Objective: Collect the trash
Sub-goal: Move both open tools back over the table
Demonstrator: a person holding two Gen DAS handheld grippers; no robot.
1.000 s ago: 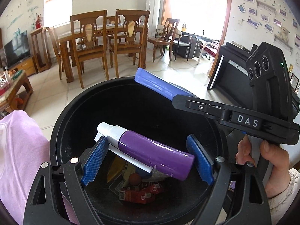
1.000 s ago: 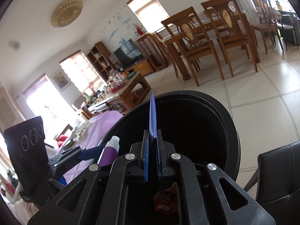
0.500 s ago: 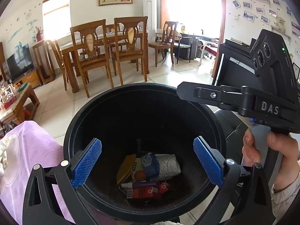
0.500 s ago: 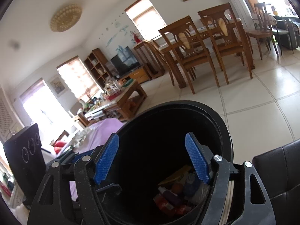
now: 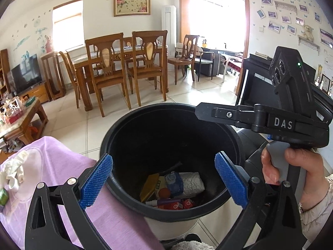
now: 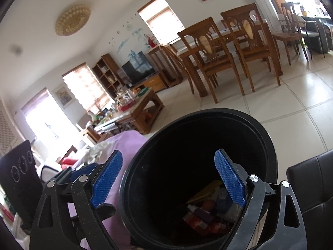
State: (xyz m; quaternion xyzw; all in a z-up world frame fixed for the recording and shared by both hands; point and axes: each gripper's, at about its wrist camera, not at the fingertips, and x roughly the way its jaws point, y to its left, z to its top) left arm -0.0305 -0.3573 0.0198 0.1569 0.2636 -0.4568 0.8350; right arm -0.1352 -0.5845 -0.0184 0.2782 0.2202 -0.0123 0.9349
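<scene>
In the round black bin (image 5: 129,195), crinkled wrappers (image 5: 190,180) (one foil-like), purple tube (image 5: 166,202)

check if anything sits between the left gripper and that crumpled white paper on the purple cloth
Nothing visible does. The left gripper hangs open over the black bin, and the crumpled white paper lies out to its left on the purple cloth. Only bare cloth lies between them.

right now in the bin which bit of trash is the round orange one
The small orange ball in the black bin, between the yellow packet and the blue packet; everything else there is flat, boxy or tube-shaped.
</scene>
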